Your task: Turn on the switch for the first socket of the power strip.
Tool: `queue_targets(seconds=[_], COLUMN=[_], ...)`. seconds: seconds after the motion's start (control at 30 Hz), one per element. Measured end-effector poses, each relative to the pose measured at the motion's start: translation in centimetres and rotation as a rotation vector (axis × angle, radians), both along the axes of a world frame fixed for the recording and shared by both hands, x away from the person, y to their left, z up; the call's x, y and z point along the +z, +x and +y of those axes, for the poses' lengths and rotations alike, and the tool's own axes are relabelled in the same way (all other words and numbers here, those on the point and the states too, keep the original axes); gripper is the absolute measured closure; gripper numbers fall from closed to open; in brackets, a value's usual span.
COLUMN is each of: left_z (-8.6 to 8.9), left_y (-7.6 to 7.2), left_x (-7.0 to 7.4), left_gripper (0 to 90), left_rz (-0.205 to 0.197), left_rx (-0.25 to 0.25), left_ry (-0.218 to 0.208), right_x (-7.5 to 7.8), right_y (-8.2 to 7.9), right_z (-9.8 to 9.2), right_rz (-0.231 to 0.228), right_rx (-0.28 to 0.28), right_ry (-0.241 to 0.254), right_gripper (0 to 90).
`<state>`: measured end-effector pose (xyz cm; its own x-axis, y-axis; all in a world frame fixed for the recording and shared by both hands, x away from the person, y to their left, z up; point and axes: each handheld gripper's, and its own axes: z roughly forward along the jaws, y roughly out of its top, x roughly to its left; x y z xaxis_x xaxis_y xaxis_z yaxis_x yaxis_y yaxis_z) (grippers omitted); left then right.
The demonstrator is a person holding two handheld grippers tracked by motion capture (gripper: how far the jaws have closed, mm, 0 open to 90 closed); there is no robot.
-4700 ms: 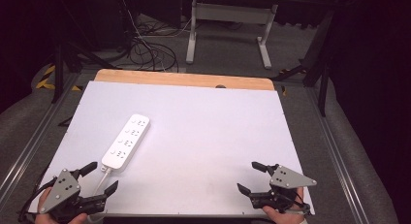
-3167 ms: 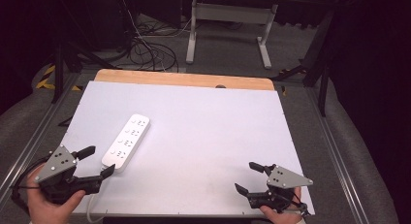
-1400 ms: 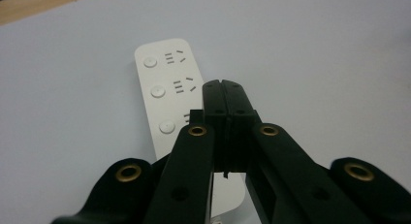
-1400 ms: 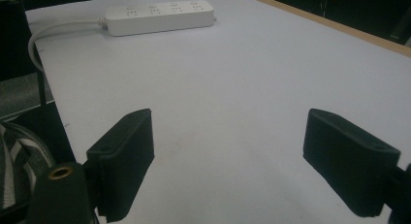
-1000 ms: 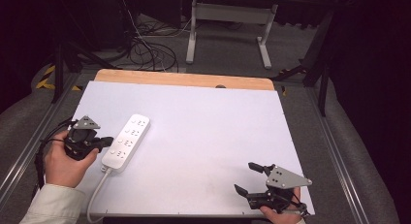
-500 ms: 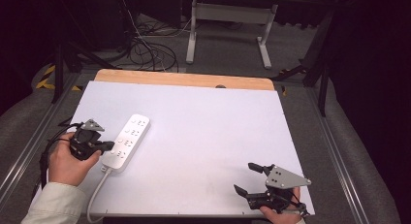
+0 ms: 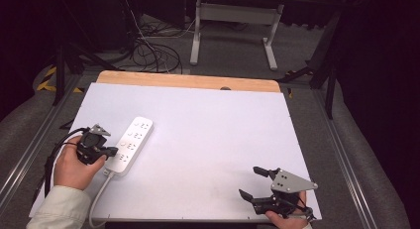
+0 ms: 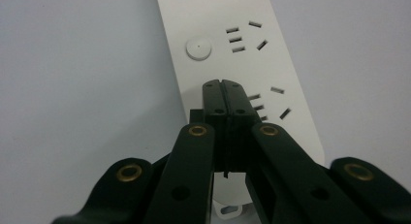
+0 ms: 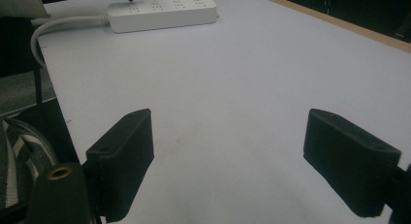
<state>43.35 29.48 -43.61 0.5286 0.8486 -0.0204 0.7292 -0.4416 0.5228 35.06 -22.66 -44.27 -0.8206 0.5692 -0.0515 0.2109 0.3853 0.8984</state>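
- The white power strip [image 7: 130,145] lies near the left edge of the surface [image 7: 208,120].
- The left gripper [image 8: 224,90] has its jaws squeezed together, holding nothing, tip over a round button [image 8: 198,48], maybe to press it.
- The right gripper [image 7: 257,182] waits near the bottom right corner, jaws wide apart.

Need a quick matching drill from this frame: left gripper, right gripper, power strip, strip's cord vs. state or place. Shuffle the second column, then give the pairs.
Column 1
1. left gripper
2. right gripper
3. power strip
4. cord

Column 2
A. jaws wide apart, near the table's front right corner
B. runs off the table's front edge
C. jaws closed together, tips over the strip's button side
D. lies flat on the table's left part, sockets up

Pairs: 1-C, 2-A, 3-D, 4-B
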Motion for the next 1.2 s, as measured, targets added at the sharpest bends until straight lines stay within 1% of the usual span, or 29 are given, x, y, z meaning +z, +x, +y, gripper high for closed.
queue_targets(seconds=[0.13, 0.3, 0.47, 0.57, 0.73, 0.83, 0.9, 1.0, 1.03, 1.1, 1.2], left_z=[-0.17, -0.18, -0.25, -0.37, -0.29, -0.57, -0.66, -0.58, -0.57, -0.48, -0.61], left_y=[0.0, -0.09, -0.18, -0.2, -0.21, -0.31, -0.35, -0.4, -0.41, -0.45, -0.49], left_x=[-0.17, -0.29, -0.39, -0.43, -0.56, -0.68, -0.72, -0.76, -0.78, -0.77, -0.76], left_gripper=[90.0, 90.0, 90.0, 90.0, 90.0, 90.0, 90.0, 90.0, 90.0, 90.0, 90.0], left_rz=[-0.006, -0.012, -0.025, -0.03, -0.028, -0.05, -0.047, -0.052, -0.045, -0.041, -0.05], left_rx=[-0.002, 0.002, 0.0, -0.004, -0.001, 0.006, 0.009, 0.007, 0.009, 0.01, 0.008], left_ry=[0.007, -0.003, 0.003, 0.019, 0.009, 0.032, 0.028, 0.03, 0.02, 0.013, 0.032], right_x=[0.02, 0.0, 0.02, 0.04, 0.04, 0.03, 0.02, 0.02, 0.02, 0.03, 0.02], right_y=[-0.02, -0.02, -0.05, -0.06, -0.08, -0.08, -0.09, -0.11, -0.11, -0.1, -0.11], right_z=[-0.01, 0.0, 0.01, 0.01, 0.03, 0.05, 0.08, 0.07, 0.05, 0.04, 0.06], right_rz=[-0.001, 0.001, 0.001, 0.002, 0.001, 0.001, 0.0, 0.0, 0.001, 0.001, 0.001], right_rx=[0.001, 0.004, 0.005, 0.005, 0.007, 0.009, 0.009, 0.009, 0.01, 0.01, 0.01], right_ry=[0.0, 0.001, 0.002, 0.003, 0.0, 0.001, 0.001, 0.001, 0.001, 0.001, 0.002], right_gripper=[18.9, 18.9, 18.9, 18.9, 18.9, 18.9, 18.9, 18.9, 18.9, 18.9, 18.9])
